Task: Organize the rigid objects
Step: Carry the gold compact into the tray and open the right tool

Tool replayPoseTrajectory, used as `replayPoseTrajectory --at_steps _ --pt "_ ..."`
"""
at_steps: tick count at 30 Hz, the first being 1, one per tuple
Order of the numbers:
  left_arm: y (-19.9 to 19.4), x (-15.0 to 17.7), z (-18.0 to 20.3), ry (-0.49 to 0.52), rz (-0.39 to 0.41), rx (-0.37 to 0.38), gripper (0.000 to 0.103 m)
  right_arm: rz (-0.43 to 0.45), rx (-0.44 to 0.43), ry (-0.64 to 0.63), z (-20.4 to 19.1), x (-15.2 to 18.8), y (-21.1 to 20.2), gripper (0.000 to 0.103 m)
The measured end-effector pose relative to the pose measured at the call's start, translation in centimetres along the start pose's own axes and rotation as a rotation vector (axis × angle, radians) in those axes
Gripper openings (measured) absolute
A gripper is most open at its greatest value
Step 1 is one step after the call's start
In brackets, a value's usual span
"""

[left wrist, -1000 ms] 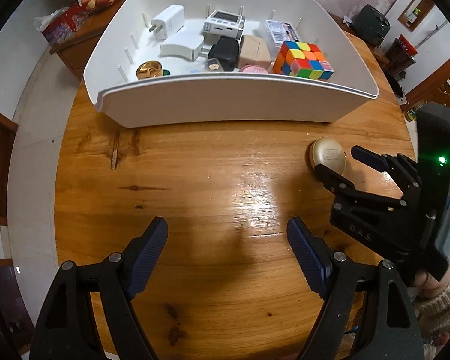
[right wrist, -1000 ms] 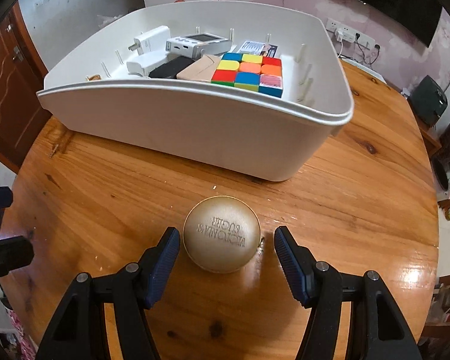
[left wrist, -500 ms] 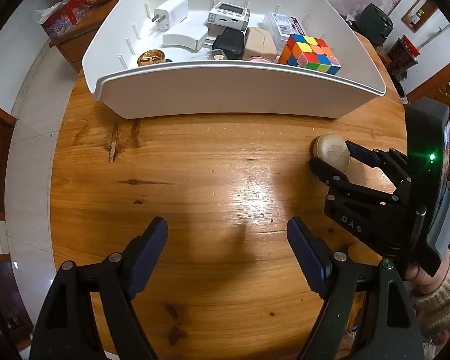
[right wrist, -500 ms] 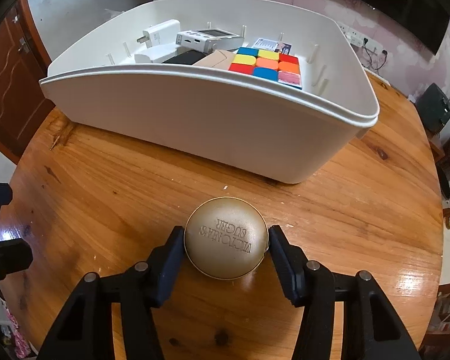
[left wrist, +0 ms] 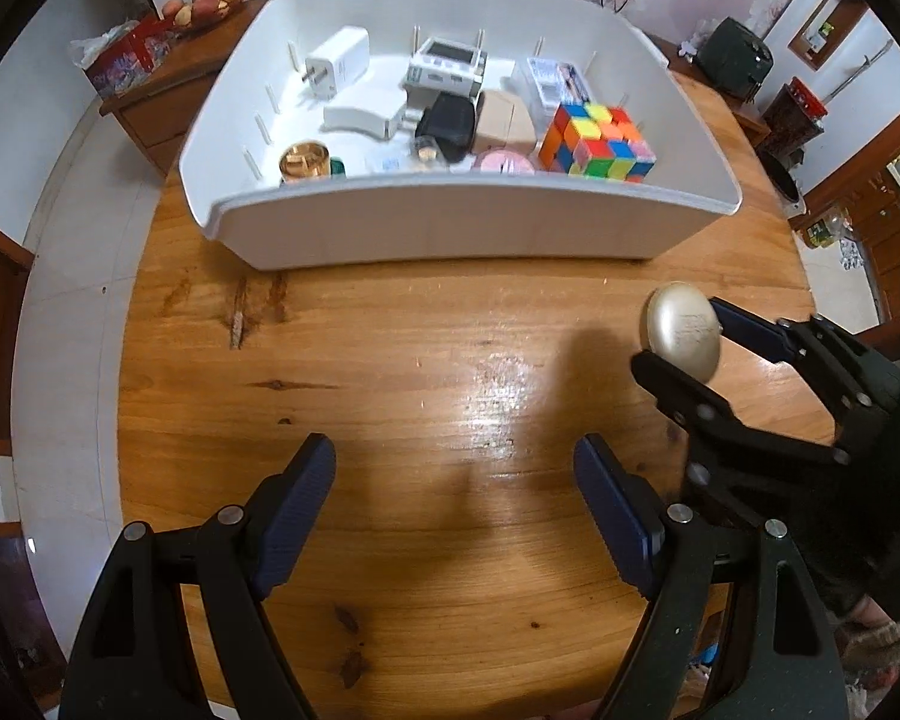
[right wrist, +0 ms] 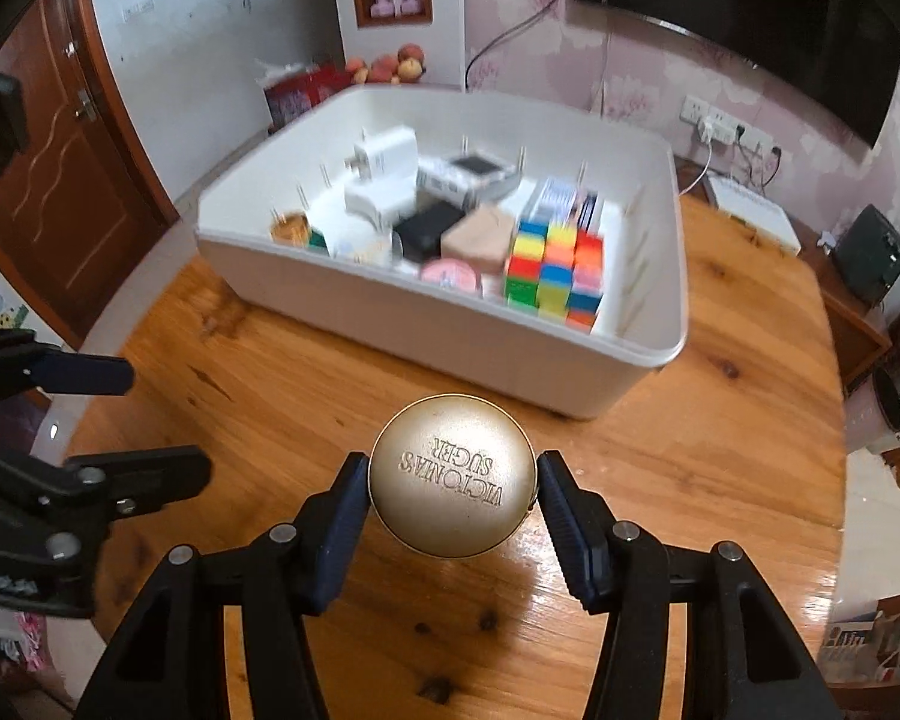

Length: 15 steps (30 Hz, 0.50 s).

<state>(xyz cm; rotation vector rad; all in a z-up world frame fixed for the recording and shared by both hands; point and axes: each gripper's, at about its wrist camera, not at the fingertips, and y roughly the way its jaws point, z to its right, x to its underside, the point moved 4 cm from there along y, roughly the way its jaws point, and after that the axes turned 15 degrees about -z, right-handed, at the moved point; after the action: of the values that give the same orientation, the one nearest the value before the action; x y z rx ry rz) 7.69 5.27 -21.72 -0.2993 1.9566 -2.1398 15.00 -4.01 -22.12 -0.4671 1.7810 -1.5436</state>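
A round gold tin with embossed lettering is clamped between the blue pads of my right gripper and held above the wooden table. In the left wrist view the same gold tin hangs at the right, in the right gripper. A white bin at the far side of the table holds a colourful puzzle cube, a white charger, a black case and several other small items. My left gripper hovers open over bare wood with nothing between its fingers.
The round table drops off to a tiled floor on the left. A wooden sideboard with fruit and a red box stands beyond the bin. A door is at the left in the right wrist view, and a black appliance sits at the right.
My right gripper has shut on the gold tin and lifted it off the table, so the bin now looks lower and farther. The left gripper has stayed open and has risen a little.
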Motion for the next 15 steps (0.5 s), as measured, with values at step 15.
replayPoseTrajectory --at_steps 15 --pt "-6.6 -1.7 -0.3 0.012 0.095 0.034 0.084 0.097 0.003 0.087 1.6 -5.1 -7.1 0.057"
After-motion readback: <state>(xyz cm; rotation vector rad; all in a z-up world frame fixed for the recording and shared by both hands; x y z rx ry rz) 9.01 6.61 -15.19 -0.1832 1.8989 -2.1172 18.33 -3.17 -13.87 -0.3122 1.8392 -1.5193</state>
